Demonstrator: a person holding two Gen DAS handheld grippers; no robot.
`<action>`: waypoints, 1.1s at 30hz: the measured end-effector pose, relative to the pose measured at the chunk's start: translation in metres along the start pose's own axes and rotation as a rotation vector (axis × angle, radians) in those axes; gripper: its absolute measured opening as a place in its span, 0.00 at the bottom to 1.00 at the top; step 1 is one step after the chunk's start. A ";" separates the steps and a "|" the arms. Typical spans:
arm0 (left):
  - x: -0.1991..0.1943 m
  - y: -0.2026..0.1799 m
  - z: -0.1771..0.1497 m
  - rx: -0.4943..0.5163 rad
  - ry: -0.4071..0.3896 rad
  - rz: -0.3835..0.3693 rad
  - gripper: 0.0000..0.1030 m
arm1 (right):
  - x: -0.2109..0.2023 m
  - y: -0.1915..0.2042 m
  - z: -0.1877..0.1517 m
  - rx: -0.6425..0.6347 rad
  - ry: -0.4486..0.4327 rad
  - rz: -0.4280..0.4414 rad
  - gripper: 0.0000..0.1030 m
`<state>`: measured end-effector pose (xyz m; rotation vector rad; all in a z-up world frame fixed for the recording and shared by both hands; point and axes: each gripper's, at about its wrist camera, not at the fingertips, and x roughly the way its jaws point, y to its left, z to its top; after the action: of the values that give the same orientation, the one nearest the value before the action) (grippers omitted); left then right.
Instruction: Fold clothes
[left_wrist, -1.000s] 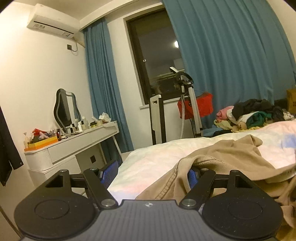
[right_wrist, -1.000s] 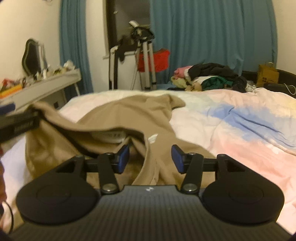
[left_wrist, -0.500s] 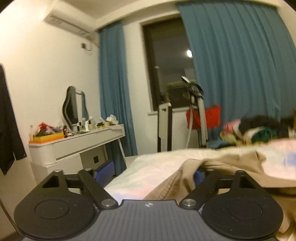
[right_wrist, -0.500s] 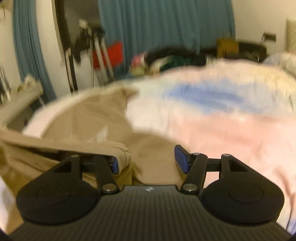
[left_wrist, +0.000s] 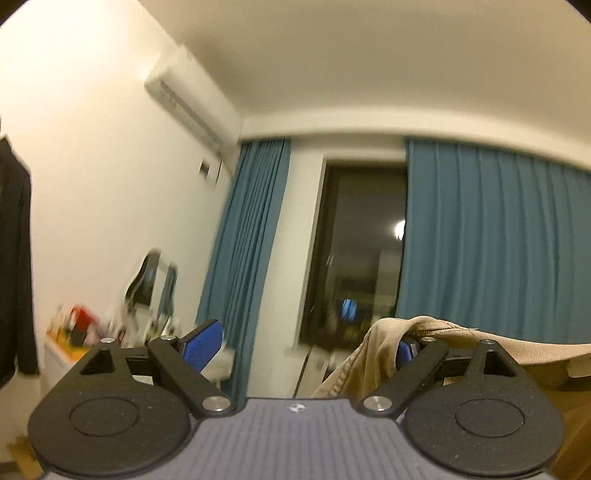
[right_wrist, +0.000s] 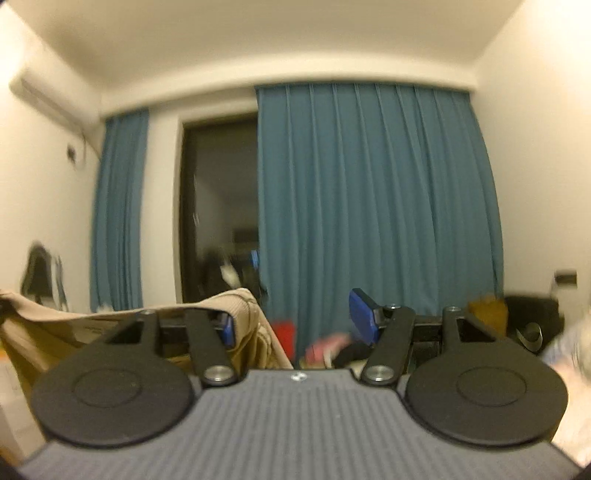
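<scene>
Tan garment (left_wrist: 461, 334) stretched aloft, draped over both tongs' inner fingers

The tan garment (left_wrist: 384, 347) is soft cotton-like cloth, matt, with a ribbed, stitched hem. The left gripper (left_wrist: 306, 347) and the right gripper (right_wrist: 301, 325) are matt black plastic with faintly speckled round discs, bright metal pivot screws and smooth blue pads (left_wrist: 203, 345). The curtains (right_wrist: 369, 221) are matt teal cloth in pleats. The window glass (left_wrist: 354, 251) is dark and glossy.

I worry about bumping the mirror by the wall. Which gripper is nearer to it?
Left. The left gripper has the mirror just ahead-left; from the right gripper it sits far off left.
</scene>
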<state>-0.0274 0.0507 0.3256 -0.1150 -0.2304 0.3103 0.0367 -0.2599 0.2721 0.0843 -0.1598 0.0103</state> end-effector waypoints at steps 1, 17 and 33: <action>-0.003 0.000 0.024 -0.010 -0.026 -0.012 0.89 | -0.005 -0.001 0.022 0.004 -0.030 0.012 0.59; 0.027 -0.021 0.140 -0.052 0.080 -0.225 0.93 | -0.038 -0.031 0.174 -0.061 -0.126 0.064 0.63; 0.328 -0.150 -0.213 0.040 0.392 -0.153 0.94 | 0.268 -0.088 -0.113 -0.004 0.233 -0.113 0.63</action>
<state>0.3713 -0.0042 0.2089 -0.1155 0.1550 0.1351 0.3206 -0.3374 0.1964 0.0870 0.0775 -0.0926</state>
